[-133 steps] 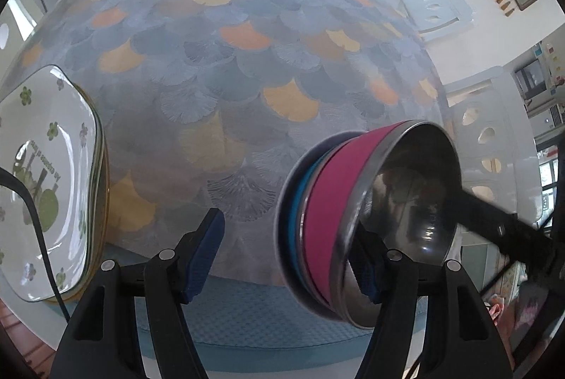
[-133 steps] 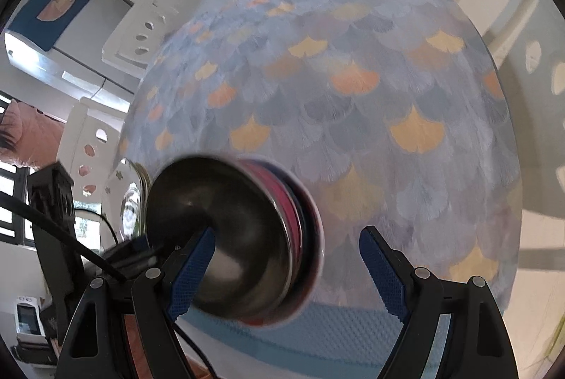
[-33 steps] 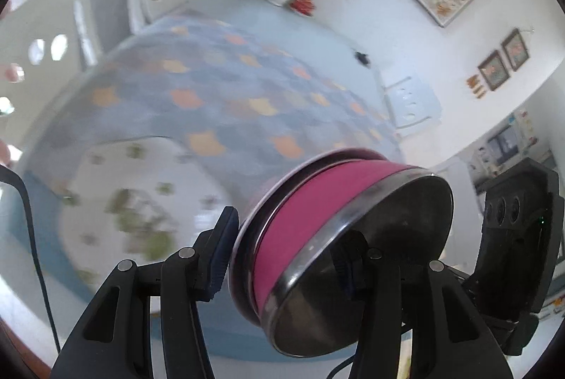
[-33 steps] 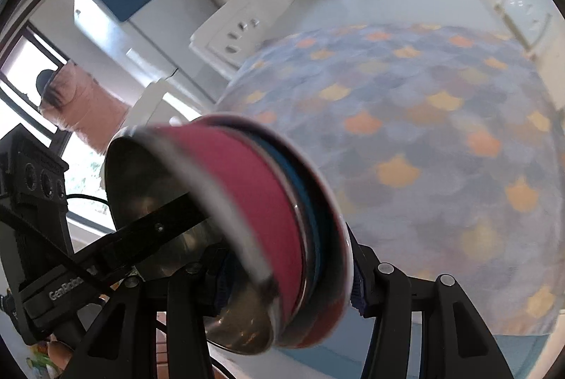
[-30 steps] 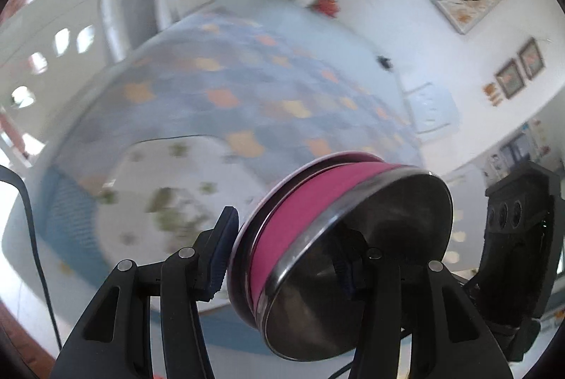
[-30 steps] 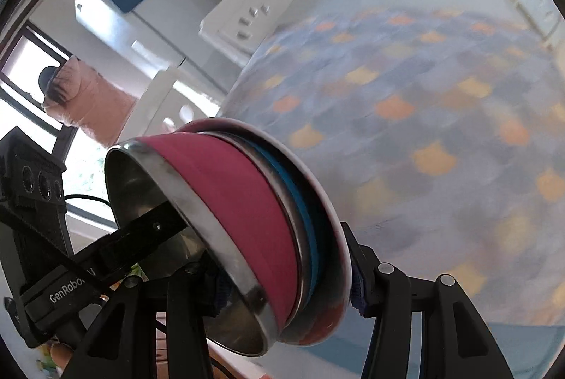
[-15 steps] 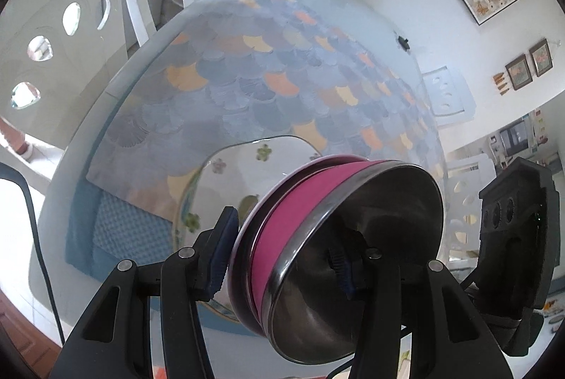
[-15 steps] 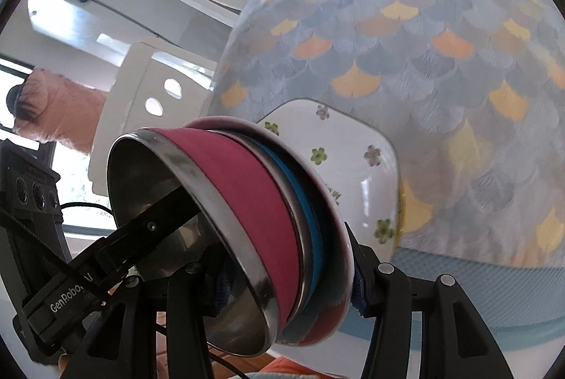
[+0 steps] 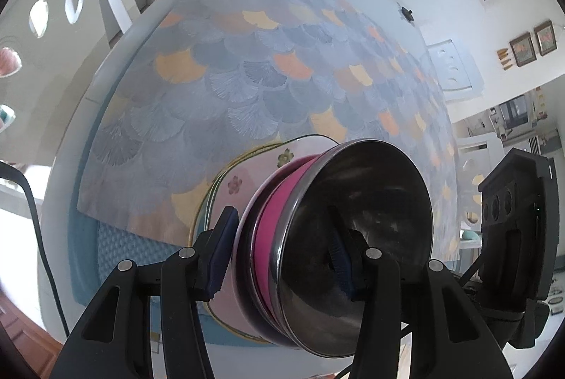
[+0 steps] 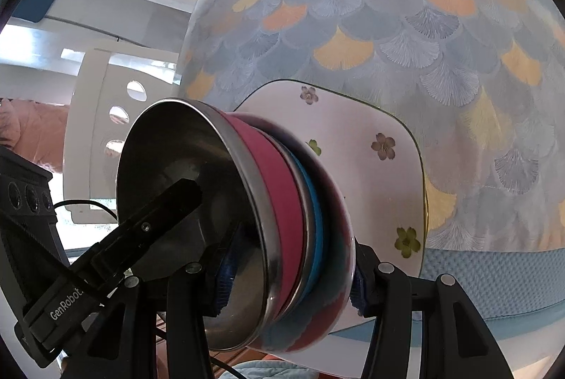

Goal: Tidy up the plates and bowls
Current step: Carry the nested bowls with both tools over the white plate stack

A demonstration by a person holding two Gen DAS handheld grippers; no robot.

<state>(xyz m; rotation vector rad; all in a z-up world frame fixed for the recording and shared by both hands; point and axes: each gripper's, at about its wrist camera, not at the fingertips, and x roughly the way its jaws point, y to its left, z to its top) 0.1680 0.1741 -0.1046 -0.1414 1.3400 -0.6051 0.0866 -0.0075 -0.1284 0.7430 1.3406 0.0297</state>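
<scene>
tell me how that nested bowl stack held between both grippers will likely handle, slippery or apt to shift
The bowl stack is probably slippery: its innermost bowl is polished, reflective steel. Being several loose nested bowls, the layers may slide apart if tilted. Both the left hand-held gripper and right hand-held gripper pinch its wall, which should steady it.

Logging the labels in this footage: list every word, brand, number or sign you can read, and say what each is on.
"GenRobot": white print on the black finger of the left gripper, as seen from the right wrist.
White characters on the body of the right gripper at the edge of the left wrist view: turned sideways and cut off, not readable.
The floral plate and nested bowls: no text visible.
</scene>
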